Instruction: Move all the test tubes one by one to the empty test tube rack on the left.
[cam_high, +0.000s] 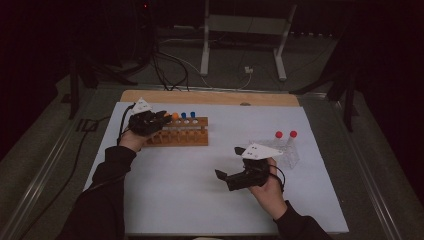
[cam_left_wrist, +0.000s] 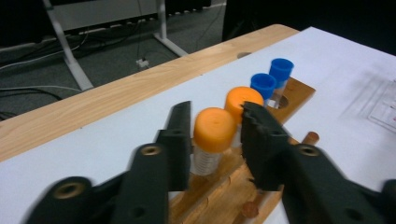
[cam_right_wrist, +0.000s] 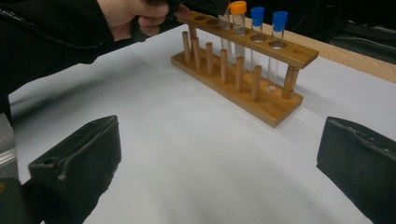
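nearest orange-capped tube (cam_left_wrist: 213, 140) upright in the wooden rack (cam_left_wrist: 219, 196), at the left end of the row of filled holes, with the left gripper (cam_left_wrist: 212, 135) around it; jaws apart on either side of the cap, a sliver of gap visible on each side, not pressing

second orange-capped tube (cam_left_wrist: 243, 100) just behind the first, partly hidden by one jaw; two blue-capped tubes (cam_left_wrist: 273, 79) further along the same row, all standing upright in their holes

seen from above as the left gripper (cam_high: 162, 119) at the left end of the rack (cam_high: 182, 137), wrist and dark sleeve coming in from the lower left, cable trailing off toward the desk edge

rack (cam_right_wrist: 243, 70) set on the white sheet (cam_high: 200, 190) covering the desk, toward its far left part; bare wooden strip of the desk (cam_high: 210, 97) beyond the sheet

right gripper (cam_high: 227, 170) well apart from the rack, low over the sheet at the right, pointing left toward it; jaws wide apart, nothing between them, the rack framed in the gap in the right gripper view

clear plastic holder (cam_high: 287, 152) just behind the right hand, with two red-capped tubes (cam_high: 286, 134) standing in it
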